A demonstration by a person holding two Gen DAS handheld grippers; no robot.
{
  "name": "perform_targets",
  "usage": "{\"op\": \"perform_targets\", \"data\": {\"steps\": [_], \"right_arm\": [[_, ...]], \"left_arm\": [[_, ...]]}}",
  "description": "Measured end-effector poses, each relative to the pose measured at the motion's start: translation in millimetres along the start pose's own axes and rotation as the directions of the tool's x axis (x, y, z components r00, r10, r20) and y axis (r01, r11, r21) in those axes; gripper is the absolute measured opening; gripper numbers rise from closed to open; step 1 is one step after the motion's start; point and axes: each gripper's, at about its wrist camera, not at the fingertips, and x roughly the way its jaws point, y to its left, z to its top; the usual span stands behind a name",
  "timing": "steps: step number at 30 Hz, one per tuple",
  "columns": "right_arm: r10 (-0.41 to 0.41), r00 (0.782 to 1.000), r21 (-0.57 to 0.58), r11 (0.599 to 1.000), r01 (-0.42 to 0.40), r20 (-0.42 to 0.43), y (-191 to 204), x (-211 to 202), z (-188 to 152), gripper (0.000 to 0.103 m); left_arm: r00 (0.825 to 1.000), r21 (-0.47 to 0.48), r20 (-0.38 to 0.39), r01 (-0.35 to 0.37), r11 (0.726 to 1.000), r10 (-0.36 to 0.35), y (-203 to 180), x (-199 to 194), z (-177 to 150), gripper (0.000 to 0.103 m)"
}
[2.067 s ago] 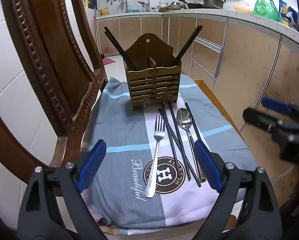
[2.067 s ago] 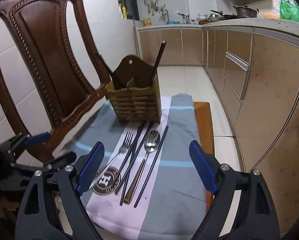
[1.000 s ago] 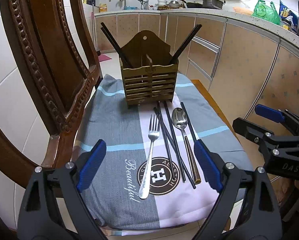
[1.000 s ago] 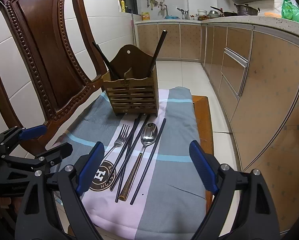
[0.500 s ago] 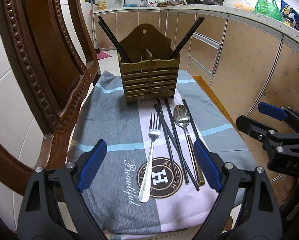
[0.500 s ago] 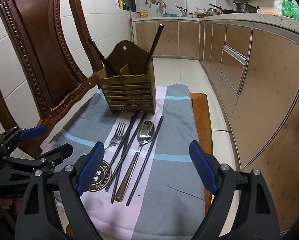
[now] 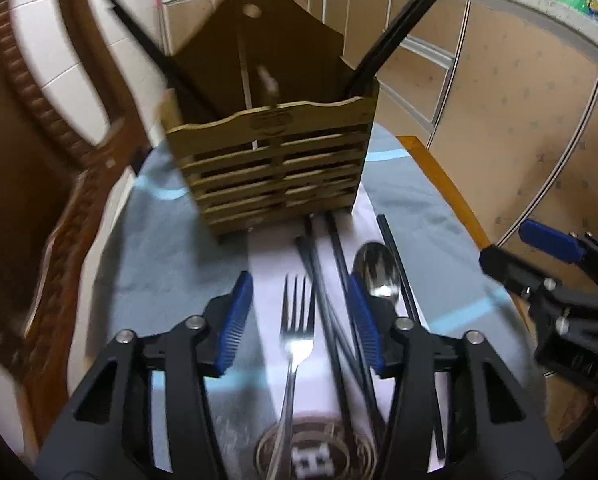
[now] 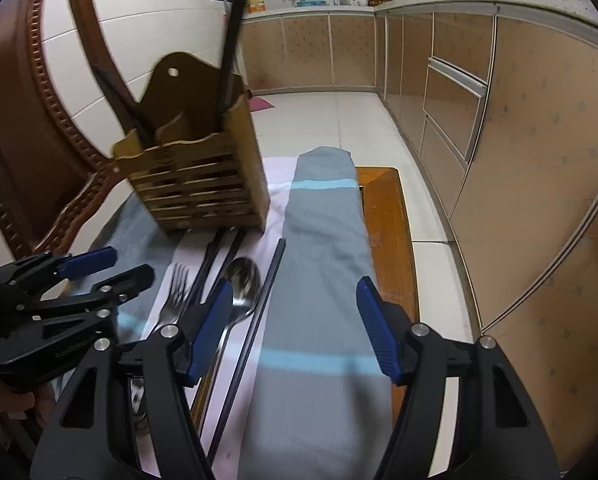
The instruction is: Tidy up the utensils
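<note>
A slatted wooden utensil holder [image 7: 271, 168] stands at the far end of the cloth [image 7: 171, 256], with black chopsticks [image 7: 403, 16] leaning out of it; it also shows in the right wrist view [image 8: 203, 188]. A fork [image 7: 295, 332], several black chopsticks [image 7: 331, 280] and a spoon [image 7: 379, 268] lie on the cloth in front of it. My left gripper [image 7: 301, 320] is open low over the fork's head, one finger on each side. My right gripper [image 8: 295, 328] is open and empty over the grey cloth [image 8: 323, 264], right of the spoon [image 8: 239, 284].
A carved wooden chair back [image 7: 39, 184] rises at the left. The bare wooden seat edge [image 8: 383, 216] shows right of the cloth. Kitchen cabinets [image 8: 499, 120] run along the right and the floor lies beyond.
Both grippers have moved forward and down toward the utensils. The left gripper's jaws have narrowed and now straddle the fork. The right gripper's jaws have narrowed too.
</note>
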Motion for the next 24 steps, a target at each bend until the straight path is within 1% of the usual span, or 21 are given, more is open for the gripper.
{"op": "perform_targets", "data": {"steps": [2, 3, 7, 8, 10, 14, 15, 16, 18, 23, 24], "right_arm": [[0.002, 1.0, 0.012, 1.0, -0.002, -0.023, -2.9, 13.5, 3.1, 0.064], [0.004, 0.999, 0.017, 1.0, -0.003, -0.036, -4.6, 21.7, 5.0, 0.064], [0.017, 0.998, 0.047, 0.999, -0.014, -0.066, -12.1, 42.1, 9.6, 0.064], [0.022, 0.997, 0.055, 0.998, -0.018, -0.072, -13.0, 46.0, 10.5, 0.064], [0.031, 0.997, 0.064, 0.998, -0.026, -0.076, -12.6, 50.6, 11.1, 0.064], [0.042, 0.996, 0.076, 0.996, -0.036, -0.076, -12.6, 53.2, 13.0, 0.062], [0.044, 0.996, 0.076, 0.996, -0.038, -0.077, -12.7, 53.8, 13.3, 0.062], [0.043, 0.996, 0.076, 0.996, -0.037, -0.079, -13.5, 54.1, 13.0, 0.062], [0.041, 0.996, 0.083, 0.996, -0.034, -0.082, -16.9, 54.9, 12.7, 0.062], [0.035, 0.995, 0.088, 0.996, -0.027, -0.094, -23.4, 59.3, 11.6, 0.062], [0.035, 0.995, 0.089, 0.996, -0.027, -0.095, -23.6, 60.4, 12.0, 0.062]], "left_arm": [[0.999, 0.017, -0.033, -0.008, 1.0, 0.008, -4.9, 18.4, 8.2, 0.043], [0.999, 0.025, -0.052, -0.011, 1.0, 0.012, -7.3, 28.4, 11.6, 0.038], [0.996, 0.035, -0.087, -0.021, 0.999, 0.024, -14.4, 54.9, 21.7, 0.034], [0.995, 0.033, -0.092, -0.022, 0.999, 0.025, -15.6, 60.0, 23.8, 0.034], [0.994, 0.031, -0.105, -0.023, 0.999, 0.026, -18.0, 68.2, 27.7, 0.028], [0.991, -0.001, -0.129, -0.03, 1.0, 0.03, -15.6, 82.2, 34.7, 0.024], [0.99, -0.01, -0.136, -0.027, 1.0, 0.025, -14.2, 85.1, 35.9, 0.021], [0.989, -0.021, -0.145, -0.02, 1.0, 0.017, -12.6, 88.7, 37.1, 0.015], [0.99, -0.034, -0.142, -0.017, 0.999, 0.012, -10.0, 91.5, 37.8, 0.009], [0.992, -0.081, -0.116, 0.033, 0.996, -0.042, 0.9, 86.6, 39.9, 0.006], [0.993, -0.086, -0.109, 0.041, 0.995, -0.05, 3.0, 82.8, 39.2, 0.004]]}}
